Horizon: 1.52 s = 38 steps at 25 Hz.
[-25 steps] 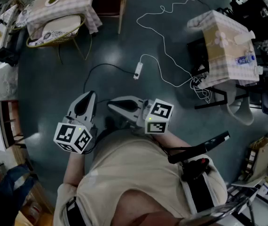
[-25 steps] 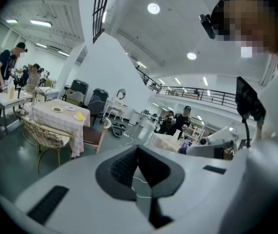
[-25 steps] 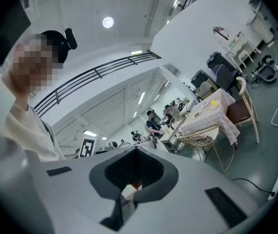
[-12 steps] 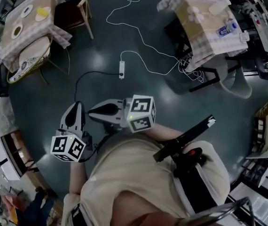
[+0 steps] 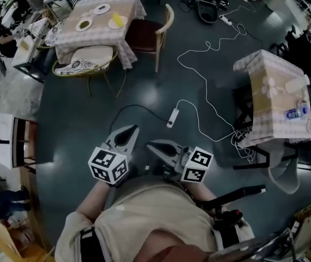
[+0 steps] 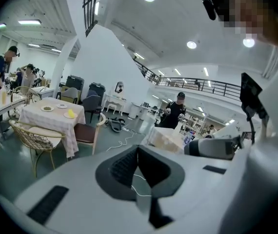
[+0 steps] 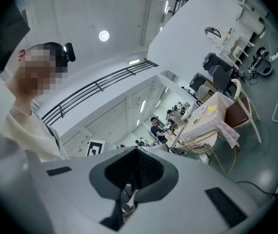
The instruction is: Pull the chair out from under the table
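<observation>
A table with a checked cloth (image 5: 124, 3) stands at the upper left of the head view. A wooden chair with a dark red seat (image 5: 150, 34) is at its right side. A wicker chair with a patterned cushion (image 5: 84, 63) is tucked in at its near side. My left gripper (image 5: 131, 129) and right gripper (image 5: 151, 144) hang side by side over the floor, close to the person's body and far from both chairs. Both are shut and hold nothing. The left gripper view shows the table (image 6: 51, 117) and wooden chair (image 6: 88, 130) beyond the shut left gripper (image 6: 138, 150). The right gripper (image 7: 136, 152) points towards that table (image 7: 212, 113).
A white power strip (image 5: 172, 117) with a long white cord lies on the dark floor between me and the chairs. A second clothed table (image 5: 273, 100) with a bottle stands at the right. A low shelf (image 5: 11, 141) and people are at the left.
The head view has swung, so the table with its chairs shows more fully at the upper left. Both grippers moved across the floor together and stayed shut.
</observation>
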Each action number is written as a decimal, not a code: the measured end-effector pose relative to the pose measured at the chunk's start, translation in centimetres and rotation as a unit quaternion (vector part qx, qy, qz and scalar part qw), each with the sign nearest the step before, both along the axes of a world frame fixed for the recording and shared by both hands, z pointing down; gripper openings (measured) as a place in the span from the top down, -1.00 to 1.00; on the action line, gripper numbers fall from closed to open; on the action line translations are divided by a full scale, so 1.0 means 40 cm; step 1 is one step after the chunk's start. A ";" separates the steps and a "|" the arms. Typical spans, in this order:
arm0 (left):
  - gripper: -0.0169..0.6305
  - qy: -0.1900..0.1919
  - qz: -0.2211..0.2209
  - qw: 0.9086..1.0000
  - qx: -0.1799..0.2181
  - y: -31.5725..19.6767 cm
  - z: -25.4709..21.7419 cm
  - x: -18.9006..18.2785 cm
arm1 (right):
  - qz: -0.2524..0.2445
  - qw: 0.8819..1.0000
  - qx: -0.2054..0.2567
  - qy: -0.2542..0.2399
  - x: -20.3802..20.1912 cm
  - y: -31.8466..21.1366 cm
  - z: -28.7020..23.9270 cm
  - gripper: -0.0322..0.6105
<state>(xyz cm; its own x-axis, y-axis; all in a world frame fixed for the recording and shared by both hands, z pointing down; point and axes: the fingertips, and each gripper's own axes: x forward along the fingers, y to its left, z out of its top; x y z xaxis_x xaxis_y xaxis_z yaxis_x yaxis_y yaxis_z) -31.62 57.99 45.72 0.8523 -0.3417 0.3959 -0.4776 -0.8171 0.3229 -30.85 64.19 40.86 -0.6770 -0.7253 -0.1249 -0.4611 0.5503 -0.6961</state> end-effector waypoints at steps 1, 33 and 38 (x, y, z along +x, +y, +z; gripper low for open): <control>0.92 0.002 0.000 1.000 0.001 0.001 -0.004 0.022 | -0.004 1.000 0.004 0.002 0.018 0.000 -0.004 0.88; 0.92 -0.001 -0.022 0.998 0.066 -0.204 -0.043 0.249 | -0.064 0.994 0.035 0.081 0.272 -0.136 -0.012 0.88; 0.92 0.029 -0.020 0.998 0.048 -0.366 -0.041 0.189 | -0.066 0.993 0.013 0.101 0.202 -0.305 -0.005 0.88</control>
<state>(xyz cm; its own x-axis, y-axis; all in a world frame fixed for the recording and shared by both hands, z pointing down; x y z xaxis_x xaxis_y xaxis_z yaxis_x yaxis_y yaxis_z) -24.05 43.34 44.08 0.8579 -0.4100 0.3097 -0.4931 -0.8262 0.2723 -22.78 52.01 40.68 -0.7791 -0.6268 0.0053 -0.5121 0.6316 -0.5821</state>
